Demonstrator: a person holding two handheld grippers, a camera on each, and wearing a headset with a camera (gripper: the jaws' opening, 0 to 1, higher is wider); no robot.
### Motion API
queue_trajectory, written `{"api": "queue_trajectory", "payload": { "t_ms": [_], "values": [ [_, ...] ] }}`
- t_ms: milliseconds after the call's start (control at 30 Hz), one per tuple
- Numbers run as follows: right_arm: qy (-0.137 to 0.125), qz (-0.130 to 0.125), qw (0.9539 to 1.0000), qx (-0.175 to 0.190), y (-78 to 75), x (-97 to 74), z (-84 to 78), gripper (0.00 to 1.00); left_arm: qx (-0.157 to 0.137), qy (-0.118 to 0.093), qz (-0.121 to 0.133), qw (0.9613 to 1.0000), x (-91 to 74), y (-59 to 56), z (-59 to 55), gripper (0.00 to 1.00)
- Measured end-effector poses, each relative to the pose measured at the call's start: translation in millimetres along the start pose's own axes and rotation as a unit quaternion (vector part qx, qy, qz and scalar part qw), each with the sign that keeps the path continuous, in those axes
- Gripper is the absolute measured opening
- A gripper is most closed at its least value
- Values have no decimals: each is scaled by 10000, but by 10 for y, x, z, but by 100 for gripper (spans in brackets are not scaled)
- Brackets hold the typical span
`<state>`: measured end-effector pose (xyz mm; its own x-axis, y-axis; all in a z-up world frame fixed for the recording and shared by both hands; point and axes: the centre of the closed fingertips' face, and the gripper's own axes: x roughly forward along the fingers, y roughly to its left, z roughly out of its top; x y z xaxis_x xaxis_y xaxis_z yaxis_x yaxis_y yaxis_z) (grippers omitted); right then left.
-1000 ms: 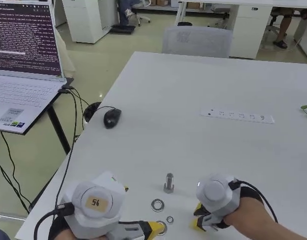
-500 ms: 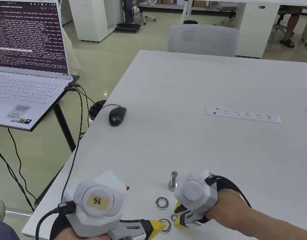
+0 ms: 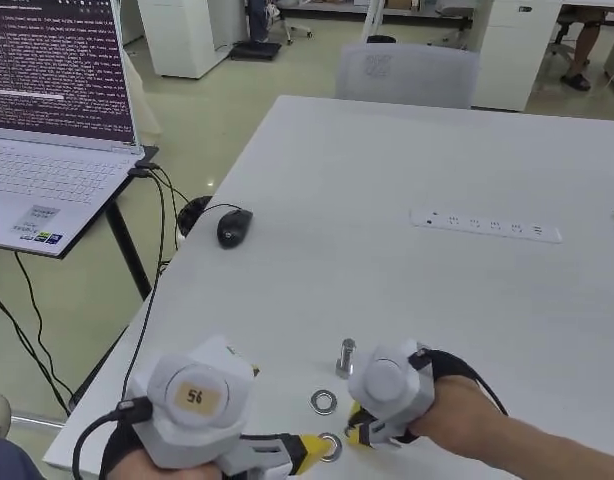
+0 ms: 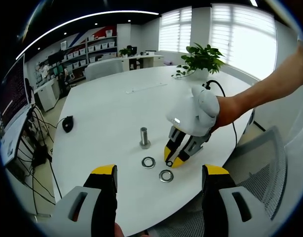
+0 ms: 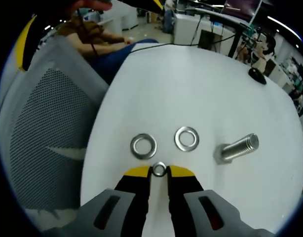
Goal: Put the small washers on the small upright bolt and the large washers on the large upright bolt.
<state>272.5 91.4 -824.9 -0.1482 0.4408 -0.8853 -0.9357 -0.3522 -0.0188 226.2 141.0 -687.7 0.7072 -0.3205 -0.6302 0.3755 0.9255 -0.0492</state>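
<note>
**Small washer** (image 5: 159,169): pinched between the yellow tips of the right gripper (image 5: 159,173). The jaws are drawn in to a narrow gap around it, low over the white table (image 5: 191,74). Whether the washer rests on the surface or is just clear of it cannot be told.

**First large washer** (image 5: 186,138): flat on the table just ahead of those tips. It lies near the foot of the upright bolt (image 5: 238,147) but apart from it.

**Second large washer** (image 5: 143,146): flat beside the first without touching it, and farther from the bolt. In the left gripper view it lies just ahead of the gap of the left gripper (image 4: 160,173), whose jaws stand wide apart and hold nothing.

**Upright bolt:** head down on the table, threaded shank up, close to the table's near edge in the head view. The two grippers approach it from opposite sides.

**Surroundings:** a black mouse (image 3: 234,227) with its cable lies near the table's left edge. A white power strip (image 3: 485,225) lies well beyond the bolt. An office chair (image 3: 407,75) stands at the far edge and a potted plant (image 4: 203,61) at another edge. An open laptop (image 3: 47,120) sits on a separate stand to the left.
</note>
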Motion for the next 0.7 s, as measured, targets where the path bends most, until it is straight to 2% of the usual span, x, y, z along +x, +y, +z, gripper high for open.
{"api": "queue_trajectory", "payload": {
  "t_ms": [33, 233, 400, 567, 700],
  "values": [
    [47, 26, 9999, -149, 5, -3, -16, 15, 1, 2, 1, 10000, 0, 3, 1, 70],
    [87, 30, 10000, -26, -9, -15, -49, 18, -2, -4, -11, 10000, 11, -6, 3, 70],
    [159, 25, 9998, -141, -4, -4, -43, 15, 4, -2, -33, 10000, 23, -35, 8, 70],
    [115, -22, 9999, 16, 0, -10, -45, 14, 22, -10, -53, 10000, 33, -50, 20, 70],
    [-49, -133, 9993, 356, -8, -27, -59, 13, 27, -4, -39, 10000, 21, -41, 17, 70]
  ]
}}
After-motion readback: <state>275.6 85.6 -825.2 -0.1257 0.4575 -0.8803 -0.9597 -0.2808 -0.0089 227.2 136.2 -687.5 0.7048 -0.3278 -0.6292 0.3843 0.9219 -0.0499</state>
